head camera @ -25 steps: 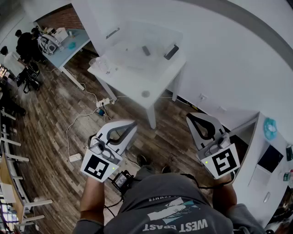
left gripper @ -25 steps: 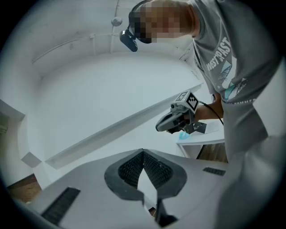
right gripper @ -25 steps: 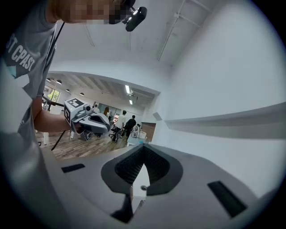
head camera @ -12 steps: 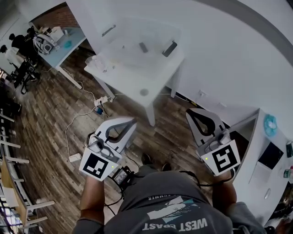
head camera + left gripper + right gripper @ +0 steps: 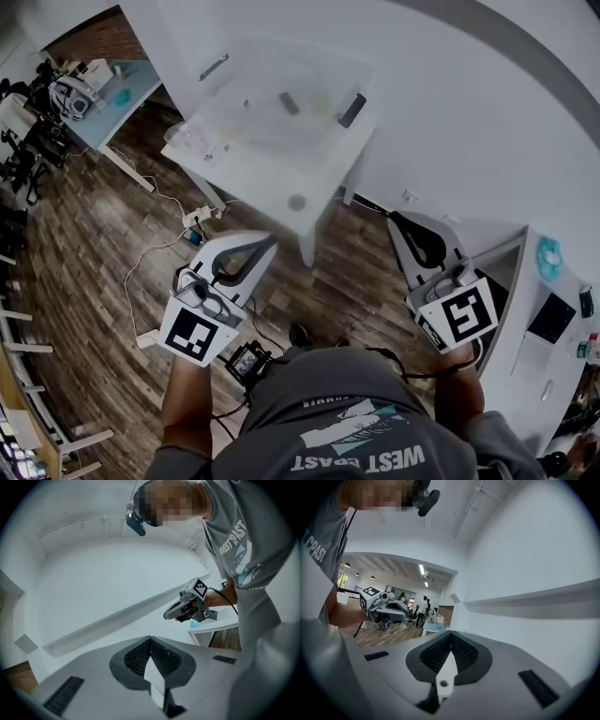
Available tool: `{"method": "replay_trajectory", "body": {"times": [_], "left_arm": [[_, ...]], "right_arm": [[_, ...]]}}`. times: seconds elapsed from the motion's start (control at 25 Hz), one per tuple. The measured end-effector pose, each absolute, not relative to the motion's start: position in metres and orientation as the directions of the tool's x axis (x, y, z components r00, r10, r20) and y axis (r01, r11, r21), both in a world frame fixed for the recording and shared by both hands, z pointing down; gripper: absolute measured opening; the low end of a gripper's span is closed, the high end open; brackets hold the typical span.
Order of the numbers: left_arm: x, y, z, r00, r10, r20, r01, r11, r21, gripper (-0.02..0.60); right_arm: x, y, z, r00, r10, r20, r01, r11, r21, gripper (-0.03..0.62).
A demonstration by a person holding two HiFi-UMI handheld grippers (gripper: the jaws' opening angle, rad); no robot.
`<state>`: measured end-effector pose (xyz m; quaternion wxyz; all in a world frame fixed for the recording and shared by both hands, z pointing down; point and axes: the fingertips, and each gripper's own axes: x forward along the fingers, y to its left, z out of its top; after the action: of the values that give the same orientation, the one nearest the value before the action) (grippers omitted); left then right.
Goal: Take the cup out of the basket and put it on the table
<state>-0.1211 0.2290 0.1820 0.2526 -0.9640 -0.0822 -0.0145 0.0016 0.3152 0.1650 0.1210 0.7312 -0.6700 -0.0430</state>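
Left gripper (image 5: 266,242) and right gripper (image 5: 395,218) both pinched closed, empty, with the table (image 5: 281,183) up at 12 o'clock.

A: Any readable text?
B: The grey T-shirt (image 5: 356,412) read "WEST COAST", upside down in the head view. The smaller print beside it was too blurred.
A: Anything else?
B: Nothing else was legible.

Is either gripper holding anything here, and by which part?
Nothing is held. The left gripper and the right gripper both have their jaws shut together with nothing between them, short of the table.
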Motion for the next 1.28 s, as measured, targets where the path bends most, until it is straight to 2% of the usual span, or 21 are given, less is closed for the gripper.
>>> {"method": "replay_trajectory", "body": {"times": [0.44,0.64,1.28], "left_arm": [[-0.103,0.172,0.176,0.975,0.221,0.03,0.207,-0.849,-0.486,0.009],[-0.064,0.153,0.167,0.973,0.23,0.011,0.202,-0.83,-0.52,0.009],[0.033,0.138,0.186,0.987,0.103,0.12,0.149,-0.855,-0.496,0.009]], "right_arm": [[0.01,0.257,0.158,0.148,-0.979,0.139,-0.952,-0.103,0.287,0.012],[0.044,0.238,0.157,0.14,-0.98,0.141,-0.951,-0.093,0.295,0.012],[0.142,0.203,0.179,-0.022,-0.988,0.153,-0.968,0.059,0.244,0.012]]}}
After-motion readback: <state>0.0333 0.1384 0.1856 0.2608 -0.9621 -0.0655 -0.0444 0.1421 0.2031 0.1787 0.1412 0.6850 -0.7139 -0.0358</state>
